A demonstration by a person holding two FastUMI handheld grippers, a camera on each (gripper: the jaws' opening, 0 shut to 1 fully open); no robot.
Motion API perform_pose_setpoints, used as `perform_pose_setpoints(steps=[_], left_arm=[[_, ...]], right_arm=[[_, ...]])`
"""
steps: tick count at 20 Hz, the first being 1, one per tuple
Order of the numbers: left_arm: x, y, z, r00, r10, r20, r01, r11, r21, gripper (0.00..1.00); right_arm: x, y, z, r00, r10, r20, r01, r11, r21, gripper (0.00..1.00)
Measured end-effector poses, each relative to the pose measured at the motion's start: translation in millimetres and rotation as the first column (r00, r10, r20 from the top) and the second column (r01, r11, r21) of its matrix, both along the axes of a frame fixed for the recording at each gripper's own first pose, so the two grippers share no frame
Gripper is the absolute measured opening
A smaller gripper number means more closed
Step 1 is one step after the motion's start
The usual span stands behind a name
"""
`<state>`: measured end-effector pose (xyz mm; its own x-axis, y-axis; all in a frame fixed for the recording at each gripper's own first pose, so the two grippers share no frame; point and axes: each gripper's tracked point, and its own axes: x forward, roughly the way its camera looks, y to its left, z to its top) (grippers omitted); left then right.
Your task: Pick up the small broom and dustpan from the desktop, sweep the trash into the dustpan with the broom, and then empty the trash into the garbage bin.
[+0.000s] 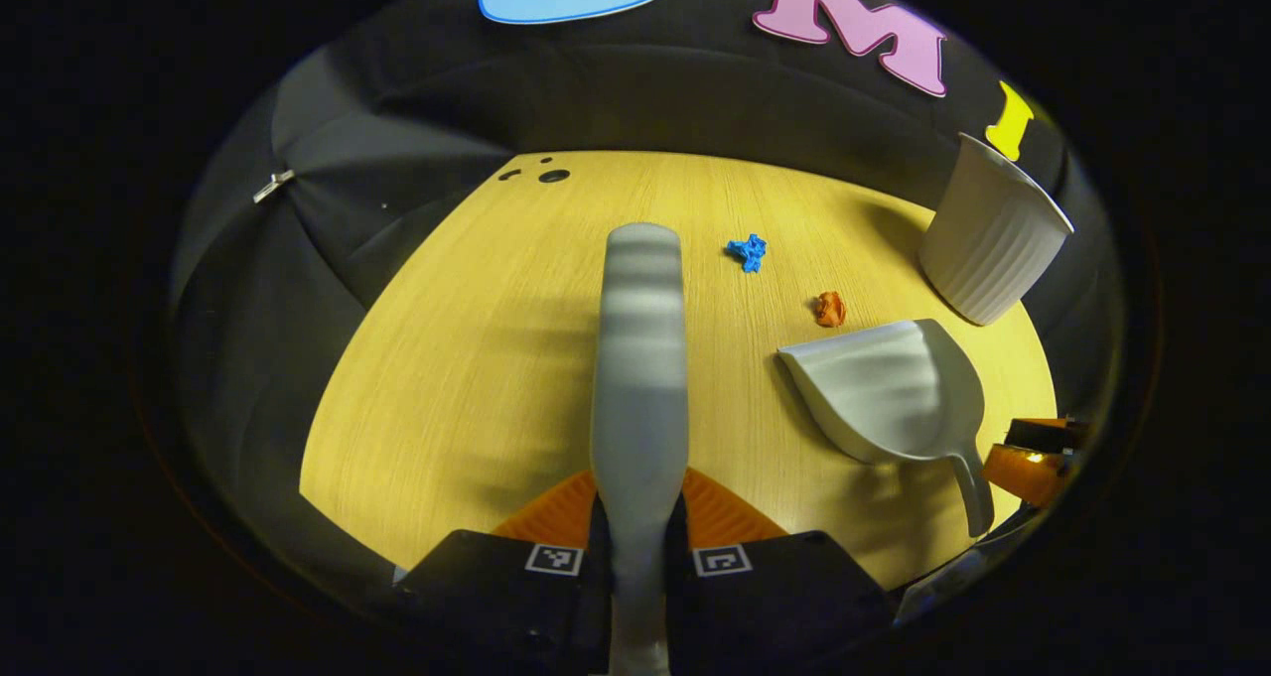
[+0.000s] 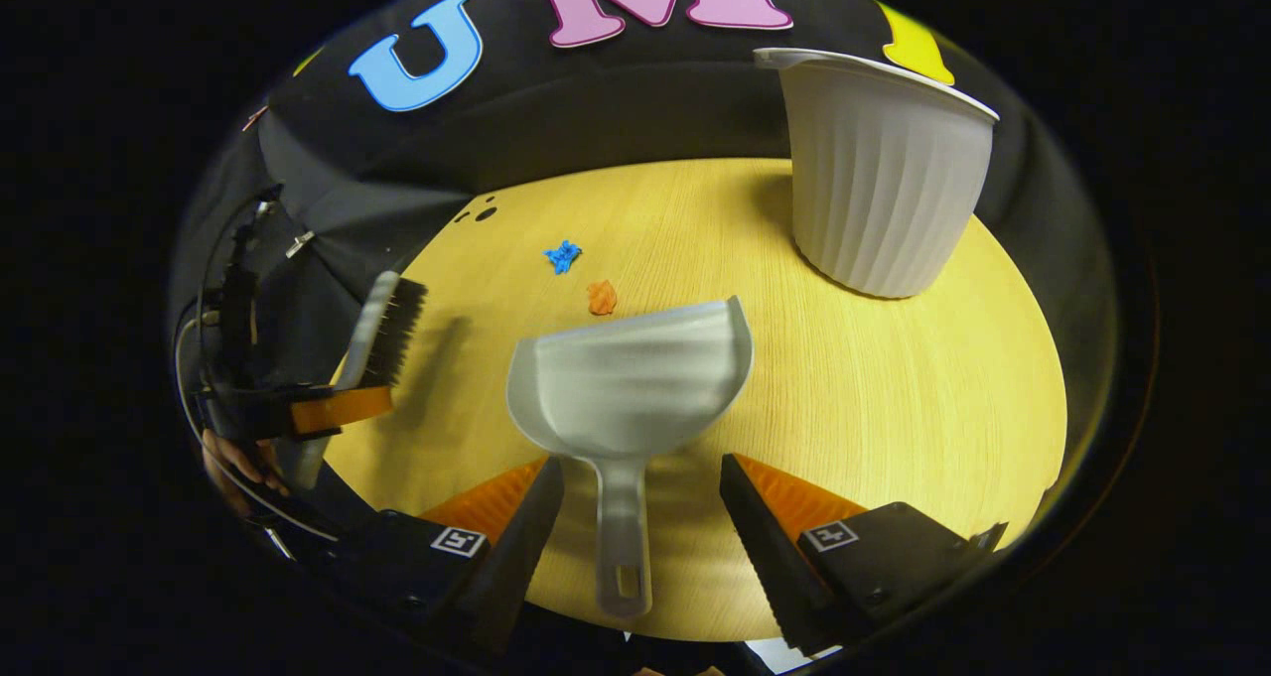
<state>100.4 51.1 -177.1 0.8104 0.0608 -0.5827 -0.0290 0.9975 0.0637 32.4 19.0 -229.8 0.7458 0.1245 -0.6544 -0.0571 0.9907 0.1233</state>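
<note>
Left tongs point(image 1: 640, 527) pinching the broom point(image 1: 640, 358) by its handle, the grey back of the brush rising straight up the middle of the left gripper view and hiding the desk point(image 1: 477, 378) behind it. Right tongs point(image 2: 635, 517) spread wide on either side of the dustpan point(image 2: 631, 378) handle, touching nothing yet; pan flat on the desk, mouth turned toward the trash. Orange scrap point(image 2: 601, 297) just beside the pan's lip, blue scrap point(image 2: 562, 256) a little farther off, bin point(image 2: 879, 180) upright near the desk's far right edge. Likely troubles, judged from here: fingers closing off-centre on the thin handle, leaving the pan free to swivel or tip once lifted; a pan nudged forward during the grasp, knocking the orange scrap away; a hard sweep flicking the light crumpled scraps past the pan or off the desk; a tilted carry spilling them short of the bin, or a pan edge bumping the light bin over. Right gripper view gives what the left lacks: the dark bristles of the broom point(image 2: 382, 334) seen from the side, held clear above the desk at its left edge, with the hand point(image 2: 238, 458) under the left tool, plus the open gap around the pan handle. Left gripper view gives the pan point(image 1: 894, 388) from the side, its handle point(image 1: 973, 492) pointing toward the orange body of the right tool point(image 1: 1033, 463), and the bin point(image 1: 993, 229) just behind it.
</note>
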Motion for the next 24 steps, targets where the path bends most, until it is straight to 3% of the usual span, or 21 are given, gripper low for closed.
perform_pose_setpoints(steps=[9,14,16,18,21,24], left_arm=[[-36.5,7.5,-3.7,1.0,0.013,0.004,-0.013,1.0,0.01,0.25],[-50.1,4.8,-15.5,0.999,0.031,-0.034,-0.034,0.997,-0.073,0.27],[-52.0,-2.3,-13.7,0.999,0.018,-0.031,-0.022,0.991,-0.132,0.26],[-52.6,-0.2,-13.1,0.999,0.025,-0.027,-0.028,0.992,-0.126,0.26],[-50.2,-3.4,-15.2,0.999,0.029,-0.029,-0.032,0.991,-0.13,0.26],[-48.4,-8.5,-15.2,0.999,0.029,-0.026,-0.032,0.99,-0.136,0.27]], right_arm=[[5.1,13.8,-55.9,0.991,0.03,-0.127,-0.041,0.995,-0.087,0.99],[8.6,9.1,-75.5,0.982,-0.013,-0.186,-0.008,0.994,-0.111,0.98],[12.6,10.2,-75.9,0.984,-0.005,-0.18,-0.018,0.991,-0.129,0.87],[16.6,8.6,-77.3,0.984,-0.005,-0.178,-0.023,0.987,-0.159,0.81],[25.0,5.5,-75.9,0.98,-0.049,-0.193,0.019,0.988,-0.154,0.54],[31.3,10.2,-77.8,0.973,-0.07,-0.218,0.054,0.995,-0.082,0.48]])
